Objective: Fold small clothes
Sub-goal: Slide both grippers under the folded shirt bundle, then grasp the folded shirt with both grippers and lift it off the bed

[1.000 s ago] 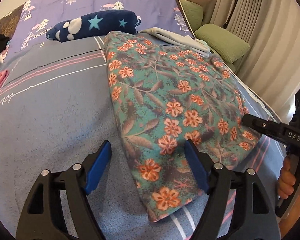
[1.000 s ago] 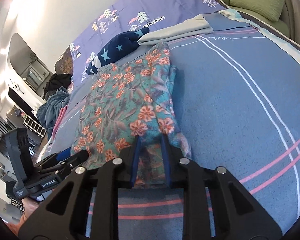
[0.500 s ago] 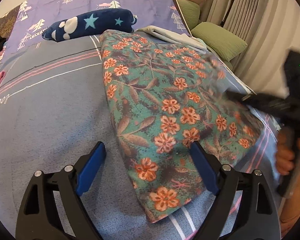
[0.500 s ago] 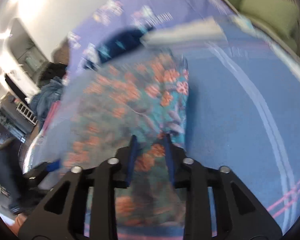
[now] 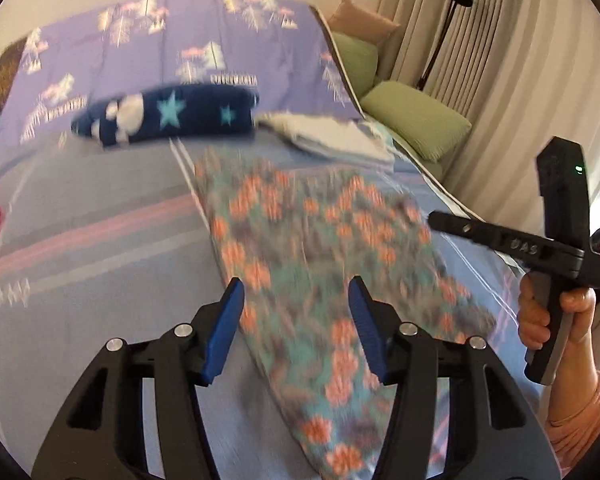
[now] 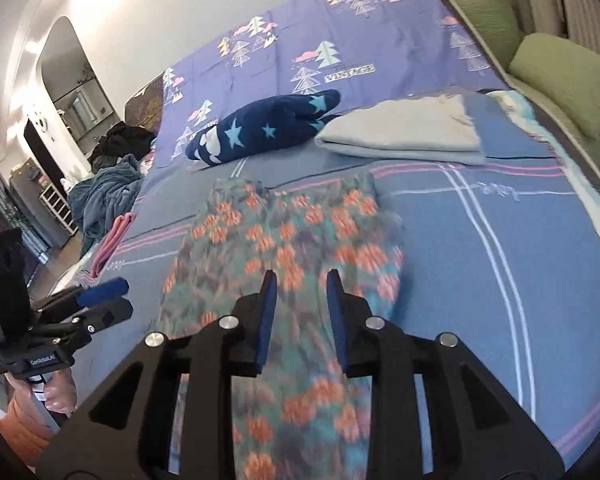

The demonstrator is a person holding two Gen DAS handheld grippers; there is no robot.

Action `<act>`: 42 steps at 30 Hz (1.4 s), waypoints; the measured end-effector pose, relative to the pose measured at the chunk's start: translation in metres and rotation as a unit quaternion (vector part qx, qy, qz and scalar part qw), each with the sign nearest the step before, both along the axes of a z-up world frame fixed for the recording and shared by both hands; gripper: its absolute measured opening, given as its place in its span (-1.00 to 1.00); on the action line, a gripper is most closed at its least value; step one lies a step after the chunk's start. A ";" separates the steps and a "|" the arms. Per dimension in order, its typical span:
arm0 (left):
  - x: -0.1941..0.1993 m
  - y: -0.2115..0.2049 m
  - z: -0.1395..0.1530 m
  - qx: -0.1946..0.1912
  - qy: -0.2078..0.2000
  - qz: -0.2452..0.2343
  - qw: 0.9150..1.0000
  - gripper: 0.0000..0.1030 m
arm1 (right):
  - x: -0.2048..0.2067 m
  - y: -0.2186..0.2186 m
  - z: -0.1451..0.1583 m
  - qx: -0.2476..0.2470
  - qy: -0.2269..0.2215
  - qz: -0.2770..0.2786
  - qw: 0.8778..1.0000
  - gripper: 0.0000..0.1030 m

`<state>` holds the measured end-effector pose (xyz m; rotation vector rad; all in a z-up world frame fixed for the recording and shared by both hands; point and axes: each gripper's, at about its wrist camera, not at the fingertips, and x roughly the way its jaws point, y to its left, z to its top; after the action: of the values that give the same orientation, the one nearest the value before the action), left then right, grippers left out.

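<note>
Left gripper [image 5: 296,320] released, blue pads wide apart; right gripper [image 6: 300,308] also parted, both above a floral garment [image 6: 284,248] on the bed [image 6: 480,240].

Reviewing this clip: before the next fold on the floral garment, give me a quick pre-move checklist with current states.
1. Left tool open: ok.
2. Right tool free of cloth: cannot tell; jaws part-open, fabric blurred between them.
3. Floral garment flat on the bed: cannot tell, motion blur.
4. Navy star garment and grey folded cloth clear of the floral one: ok.
5. Tools apart from each other: ok.
</note>
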<state>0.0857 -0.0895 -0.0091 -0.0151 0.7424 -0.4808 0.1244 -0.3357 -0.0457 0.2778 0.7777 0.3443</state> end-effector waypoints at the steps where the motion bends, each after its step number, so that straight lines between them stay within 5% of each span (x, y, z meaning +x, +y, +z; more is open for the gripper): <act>1: 0.005 -0.004 0.001 0.006 -0.004 0.000 1.000 0.08 | 0.009 0.001 -0.005 0.000 0.014 0.001 1.000 -0.48; 4: 0.034 -0.014 -0.018 0.029 0.023 0.007 0.999 0.18 | 0.038 0.002 -0.042 -0.023 0.079 -0.025 0.996 -0.40; 6: 0.058 -0.017 -0.053 0.066 0.071 0.031 0.995 0.38 | 0.034 -0.004 -0.047 0.009 0.065 -0.022 0.998 -0.40; 8: 0.062 -0.008 -0.068 0.034 0.080 0.042 0.995 0.64 | 0.023 -0.014 -0.039 0.037 0.049 -0.011 0.998 -0.34; 10: 0.062 0.000 -0.063 0.006 0.081 0.037 0.996 0.64 | 0.012 -0.028 -0.031 0.069 0.036 0.001 0.997 0.06; 13: 0.061 0.007 -0.058 -0.019 0.084 0.032 0.996 0.64 | -0.002 -0.051 -0.023 0.056 0.027 -0.008 0.998 0.16; 16: 0.057 0.009 -0.054 -0.047 0.081 0.021 0.995 0.64 | -0.006 -0.067 -0.035 0.074 0.066 0.006 0.995 0.27; 18: 0.056 0.007 -0.050 -0.047 0.076 0.009 0.996 0.64 | -0.004 -0.069 -0.053 0.114 0.116 0.047 0.986 0.31; 22: 0.061 -0.001 -0.057 -0.035 0.097 -0.002 0.995 0.64 | -0.003 -0.064 -0.056 0.126 0.105 0.075 0.984 0.50; 28: 0.064 -0.012 -0.066 -0.011 0.097 -0.022 0.995 0.71 | 0.017 -0.064 -0.062 0.166 0.114 0.080 0.976 0.51; 36: 0.085 -0.019 -0.069 -0.007 0.107 -0.042 0.993 0.81 | 0.042 -0.047 -0.059 0.137 0.101 0.096 0.981 0.49; 42: 0.104 -0.029 -0.069 0.006 0.105 -0.056 0.993 0.81 | 0.066 -0.042 -0.061 0.116 0.102 0.097 0.983 0.08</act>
<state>0.1893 -0.1181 -0.0781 -0.0126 0.9569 -0.5876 0.1904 -0.3779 -0.1072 0.4642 0.9711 0.5991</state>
